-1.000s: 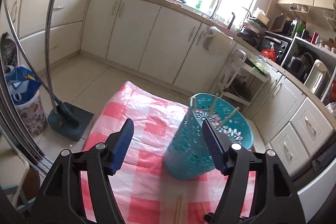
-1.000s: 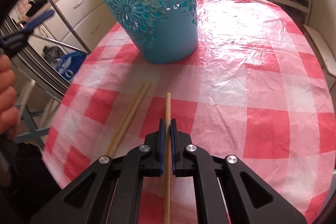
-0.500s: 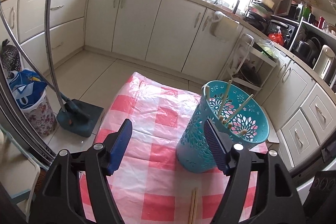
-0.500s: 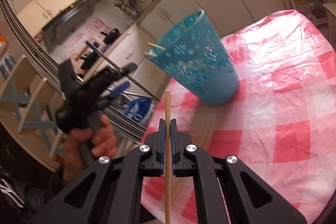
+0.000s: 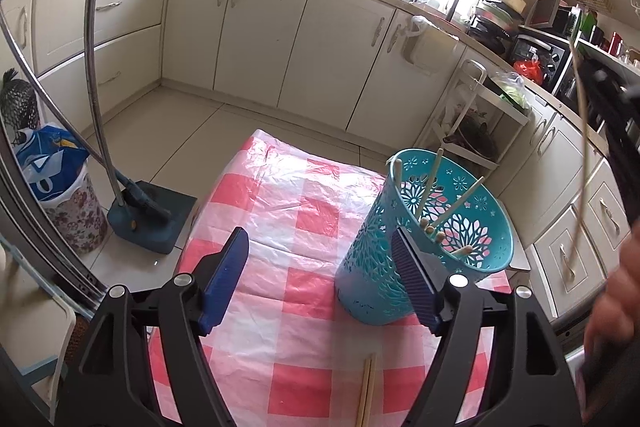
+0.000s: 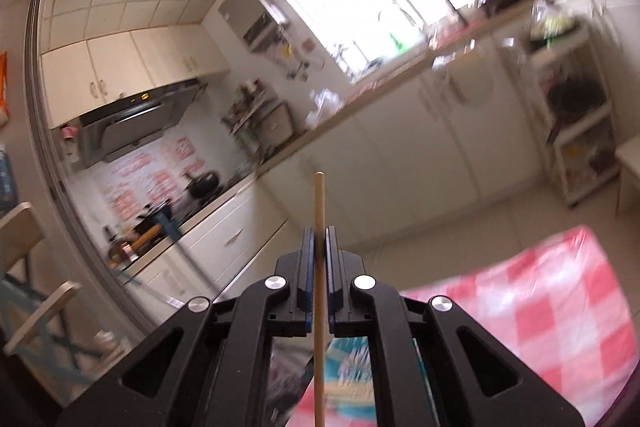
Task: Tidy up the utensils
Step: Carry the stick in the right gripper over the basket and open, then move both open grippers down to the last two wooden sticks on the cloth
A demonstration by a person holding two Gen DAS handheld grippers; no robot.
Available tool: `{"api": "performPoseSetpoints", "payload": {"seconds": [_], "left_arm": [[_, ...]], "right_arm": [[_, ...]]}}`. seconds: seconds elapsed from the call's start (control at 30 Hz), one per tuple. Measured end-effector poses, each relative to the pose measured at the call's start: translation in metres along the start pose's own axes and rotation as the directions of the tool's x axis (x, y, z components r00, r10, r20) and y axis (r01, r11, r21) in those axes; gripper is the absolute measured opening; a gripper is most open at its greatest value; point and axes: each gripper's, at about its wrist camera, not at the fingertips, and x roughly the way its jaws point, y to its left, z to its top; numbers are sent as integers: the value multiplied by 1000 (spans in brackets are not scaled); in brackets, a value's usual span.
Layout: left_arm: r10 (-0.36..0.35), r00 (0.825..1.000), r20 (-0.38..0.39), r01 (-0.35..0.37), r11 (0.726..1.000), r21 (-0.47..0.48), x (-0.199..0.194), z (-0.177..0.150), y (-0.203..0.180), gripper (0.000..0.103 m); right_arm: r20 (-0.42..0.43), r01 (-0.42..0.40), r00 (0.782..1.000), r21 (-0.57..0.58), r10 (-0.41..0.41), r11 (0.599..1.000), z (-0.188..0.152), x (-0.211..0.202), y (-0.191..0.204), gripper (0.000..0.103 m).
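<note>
The right gripper [image 6: 319, 247] was clamped on a chopstick [image 6: 319, 211] that stuck out beyond its tips. The left gripper [image 5: 320, 267] held nothing, its jaws opening; the basket [image 5: 424, 247] stood just behind its right finger, two chopsticks [image 5: 367, 387] lying below.

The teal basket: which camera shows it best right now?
The left wrist view. The teal basket stands whole on the checked tablecloth, chopsticks inside, partly behind one pad. The right wrist view shows only a blurred teal patch beneath the right gripper.
</note>
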Motion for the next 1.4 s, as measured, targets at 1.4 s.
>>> {"api": "performPoseSetpoints", "payload": {"seconds": [1.4], "left_arm": [[43,995,-89,-37,997,64,-1,-5,14,82]], "right_arm": [[-547,275,731,-311,-408,910,-226,-7,-17,35]]}}
